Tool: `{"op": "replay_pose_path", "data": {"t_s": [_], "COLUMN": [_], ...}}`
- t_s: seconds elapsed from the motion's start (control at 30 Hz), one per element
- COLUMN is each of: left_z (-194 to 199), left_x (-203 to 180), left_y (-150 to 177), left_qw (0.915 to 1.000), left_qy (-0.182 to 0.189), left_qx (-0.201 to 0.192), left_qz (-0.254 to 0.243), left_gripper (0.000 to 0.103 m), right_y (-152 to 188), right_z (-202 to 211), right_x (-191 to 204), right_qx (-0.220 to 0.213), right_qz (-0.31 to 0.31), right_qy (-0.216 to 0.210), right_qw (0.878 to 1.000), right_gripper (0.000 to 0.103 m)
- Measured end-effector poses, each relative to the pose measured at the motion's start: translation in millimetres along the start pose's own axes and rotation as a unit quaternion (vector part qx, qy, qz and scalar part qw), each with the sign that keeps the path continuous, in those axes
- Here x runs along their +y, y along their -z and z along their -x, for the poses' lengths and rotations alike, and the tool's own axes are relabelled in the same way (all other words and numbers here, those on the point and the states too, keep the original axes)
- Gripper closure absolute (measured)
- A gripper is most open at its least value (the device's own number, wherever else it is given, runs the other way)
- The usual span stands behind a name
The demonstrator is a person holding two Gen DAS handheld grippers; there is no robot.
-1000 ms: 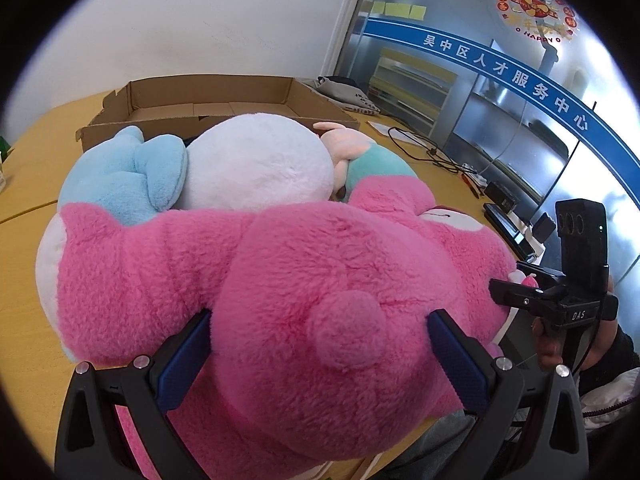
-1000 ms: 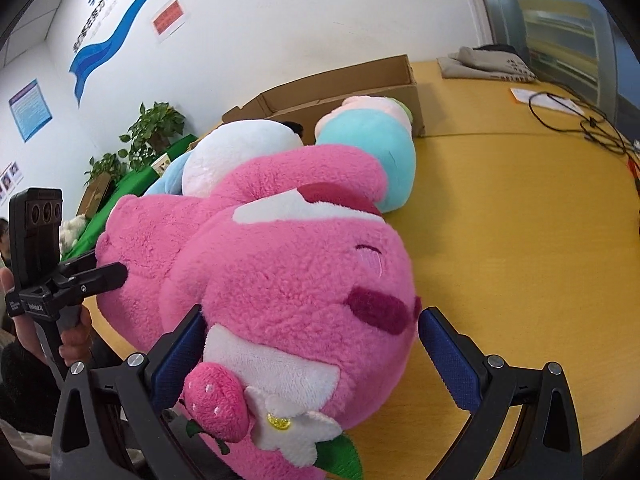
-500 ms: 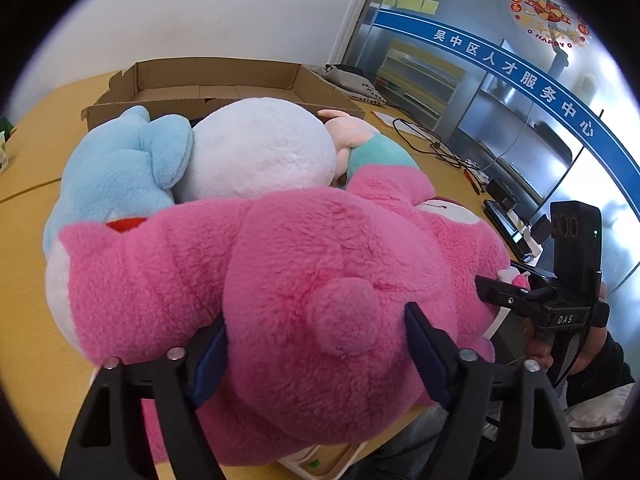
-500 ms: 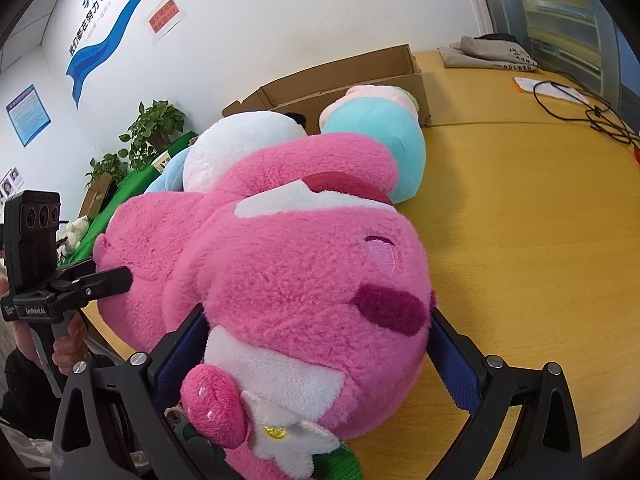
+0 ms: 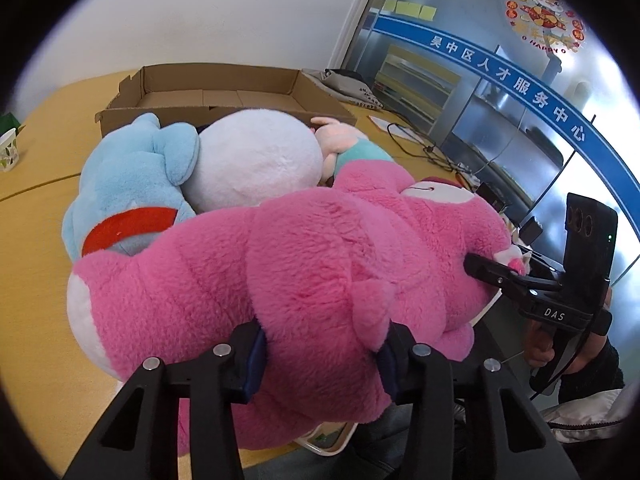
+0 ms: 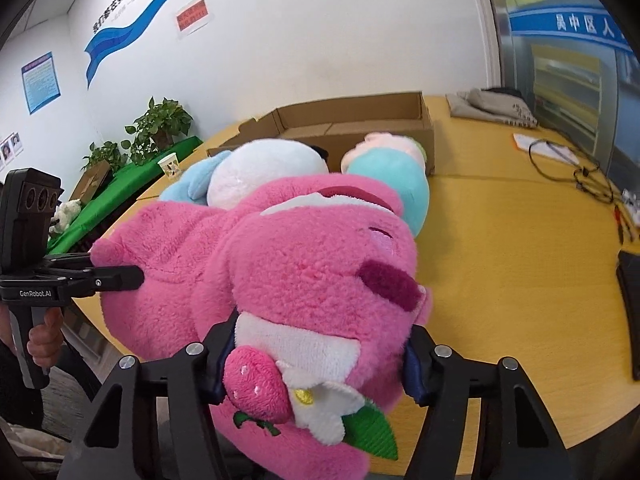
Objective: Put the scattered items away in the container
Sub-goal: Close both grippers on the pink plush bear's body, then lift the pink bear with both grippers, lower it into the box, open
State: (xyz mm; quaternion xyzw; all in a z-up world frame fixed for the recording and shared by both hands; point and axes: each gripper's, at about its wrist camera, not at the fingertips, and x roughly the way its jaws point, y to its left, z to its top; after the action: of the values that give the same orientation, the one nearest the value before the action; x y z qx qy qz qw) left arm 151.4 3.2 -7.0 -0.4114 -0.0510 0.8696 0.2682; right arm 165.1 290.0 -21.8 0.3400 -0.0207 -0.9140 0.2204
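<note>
The pink plush bear point(image 5: 320, 264) lies across the near edge of the yellow table point(image 6: 520, 248), pinched at both ends: the left gripper point(image 5: 320, 350) is clenched into its rump, the right gripper point(image 6: 316, 356) into its head by the strawberry point(image 6: 256, 388). It looks light, bulky and squashy, so deep bites into the stuffing should hold better than fur. Beyond lie a blue plush point(image 5: 128, 184), a white plush point(image 5: 256, 160) and a teal-and-pink plush point(image 6: 388, 184), then the open cardboard box point(image 5: 224, 92).

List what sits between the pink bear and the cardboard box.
Both views: blue plush, white plush and teal plush lie between pink bear and cardboard box.
</note>
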Motion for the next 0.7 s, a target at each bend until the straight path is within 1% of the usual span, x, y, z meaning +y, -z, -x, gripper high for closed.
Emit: {"op": "replay_pose_path", "data": {"t_s": [0.13, 0.2, 0.3, 0.5, 0.7], "left_z": [26.6, 37.7, 48.0, 58.0, 45.7], "left_x": [-8.1, -10.3, -9.4, -1.4, 19.5], "left_y": [-16.4, -32.1, -64.6, -145.9, -237.5], "left_qw": [0.9992, 0.9980, 0.9958, 0.9890, 0.9834], "left_qy": [0.001, -0.002, -0.003, -0.015, -0.029], "left_qx": [-0.040, -0.060, -0.084, -0.127, -0.150], "left_qz": [-0.009, -0.019, -0.037, -0.074, -0.098], "left_gripper": [0.058, 0.058, 0.058, 0.058, 0.058], "right_y": [-14.4, -27.3, -52.1, -127.3, -214.4], "right_z": [20.1, 28.6, 36.1, 39.6, 8.9], "right_x": [5.9, 8.5, 13.6, 19.5, 12.3], "right_qx": [-0.028, -0.047, -0.078, -0.139, -0.166], "right_qz": [0.007, 0.009, 0.022, 0.053, 0.063], "right_qy": [-0.004, -0.007, -0.005, 0.006, 0.005], "right_qw": [1.000, 0.999, 0.997, 0.989, 0.984], "right_gripper": [0.035, 0.035, 0.035, 0.035, 0.035]}}
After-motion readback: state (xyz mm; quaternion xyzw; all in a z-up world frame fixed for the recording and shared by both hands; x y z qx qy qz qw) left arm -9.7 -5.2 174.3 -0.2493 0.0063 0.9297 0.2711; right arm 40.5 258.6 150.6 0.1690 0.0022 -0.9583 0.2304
